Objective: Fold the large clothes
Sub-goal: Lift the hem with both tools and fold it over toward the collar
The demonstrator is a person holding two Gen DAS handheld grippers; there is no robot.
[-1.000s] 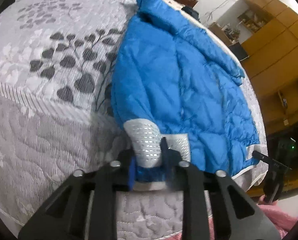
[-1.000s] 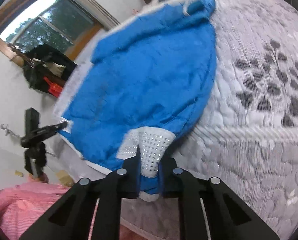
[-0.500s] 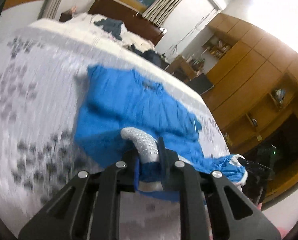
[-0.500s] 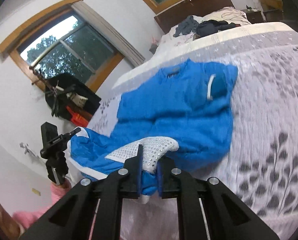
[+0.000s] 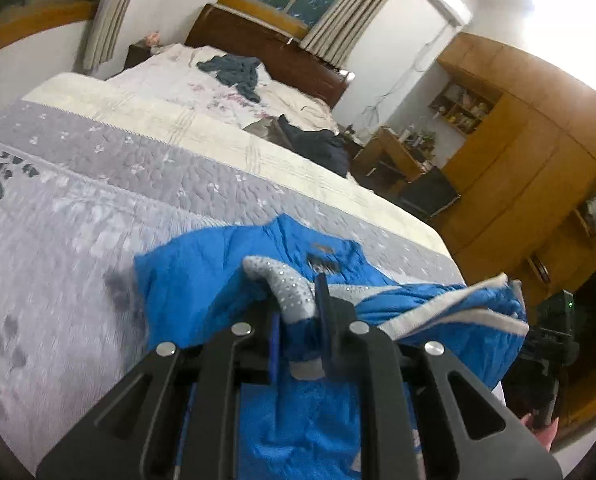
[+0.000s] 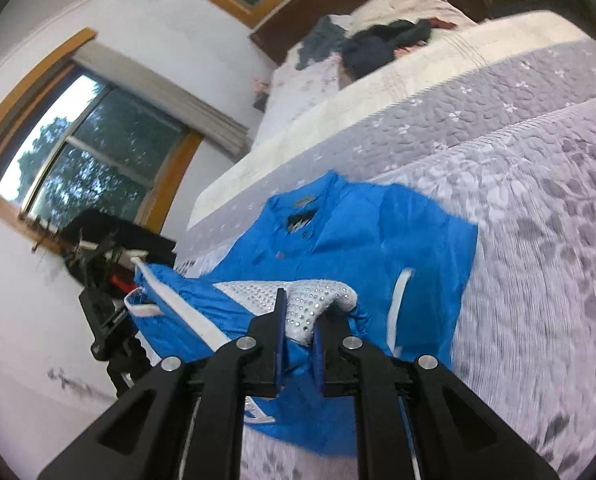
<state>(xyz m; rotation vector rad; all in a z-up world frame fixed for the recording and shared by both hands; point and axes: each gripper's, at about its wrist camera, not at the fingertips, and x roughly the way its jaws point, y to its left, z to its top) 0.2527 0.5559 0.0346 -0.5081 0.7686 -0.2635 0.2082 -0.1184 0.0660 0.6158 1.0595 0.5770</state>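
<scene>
A blue padded jacket [image 5: 201, 280] [image 6: 362, 232] lies on a grey quilted bedspread [image 5: 57, 240] [image 6: 538, 240], collar at the far end. Its lower hem is lifted and carried over the body toward the collar. My left gripper [image 5: 298, 312] is shut on the hem's grey studded corner [image 5: 285, 284]. My right gripper [image 6: 298, 320] is shut on the opposite grey studded corner [image 6: 314, 296]. The white-trimmed hem [image 5: 458, 312] hangs between the two grippers. The jacket's lower half is hidden under the raised hem.
A second bed with dark clothes [image 5: 233, 72] and a brown headboard stands beyond. Wooden cabinets [image 5: 538, 184] line the right wall. A black tripod stand [image 6: 105, 320] sits off the bed's left edge, below a window [image 6: 81, 168].
Both grippers have lifted the hem off the bed and carried it forward toward the collar. The cameras tilted up, so the room and far bed now show.
</scene>
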